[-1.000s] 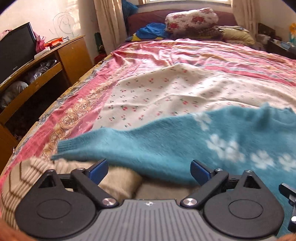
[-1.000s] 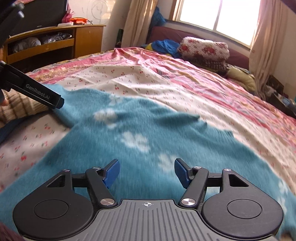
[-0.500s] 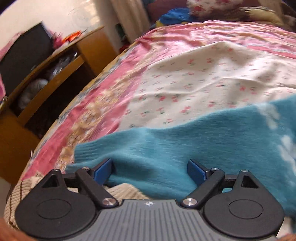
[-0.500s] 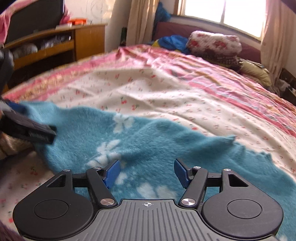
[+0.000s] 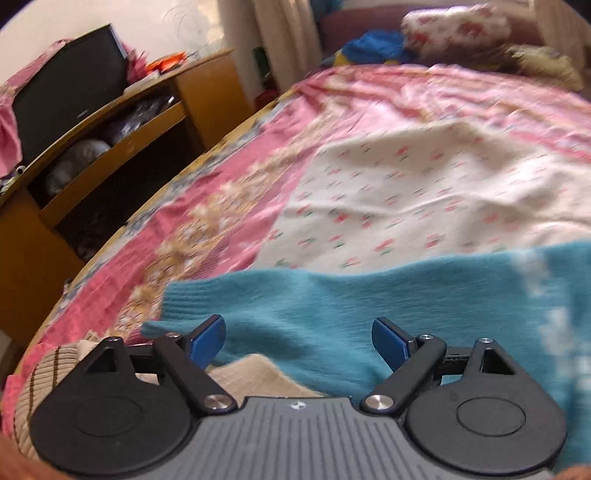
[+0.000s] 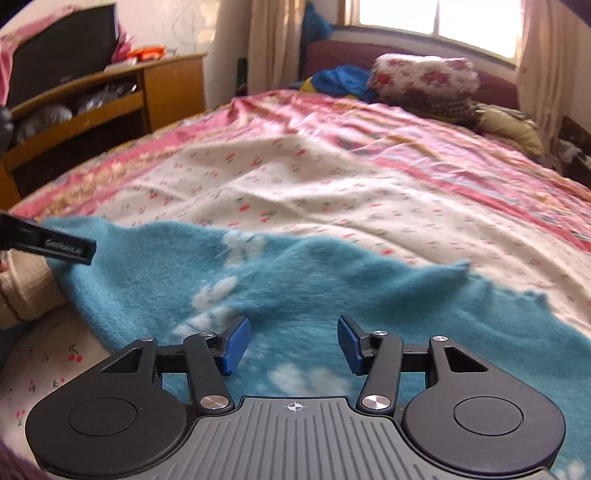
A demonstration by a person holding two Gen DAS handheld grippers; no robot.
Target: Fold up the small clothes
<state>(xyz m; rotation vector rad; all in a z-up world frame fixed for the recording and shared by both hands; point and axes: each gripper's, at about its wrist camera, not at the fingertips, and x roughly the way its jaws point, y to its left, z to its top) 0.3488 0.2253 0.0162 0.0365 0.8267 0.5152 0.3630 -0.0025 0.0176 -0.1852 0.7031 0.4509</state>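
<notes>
Sweater (image 6: 303,295), teal with white flowers, spread across lower frame on the bed (image 6: 369,177). Right gripper (image 6: 291,343) closing, jaws apart above it; left gripper (image 5: 298,343) wide apart over its sleeve. Beige knit (image 5: 251,373) beneath; wooden shelf (image 5: 110,122) upper left.

Both views are taken from just behind a gripper's two fingers, angled down across the bed (image 5: 424,177) and held close above the teal sweater (image 5: 332,306), which fills the 6 o'clock part of each picture. The left wrist view is aimed toward the wooden cabinet (image 5: 110,147) at 10 o'clock. The right wrist view is faced toward the window (image 6: 436,22) at 1 o'clock. Sweater, bedspread, cabinet and floral pillow (image 6: 424,81) are shared, and the left gripper (image 6: 48,245) is caught at 9 o'clock in the right view
</notes>
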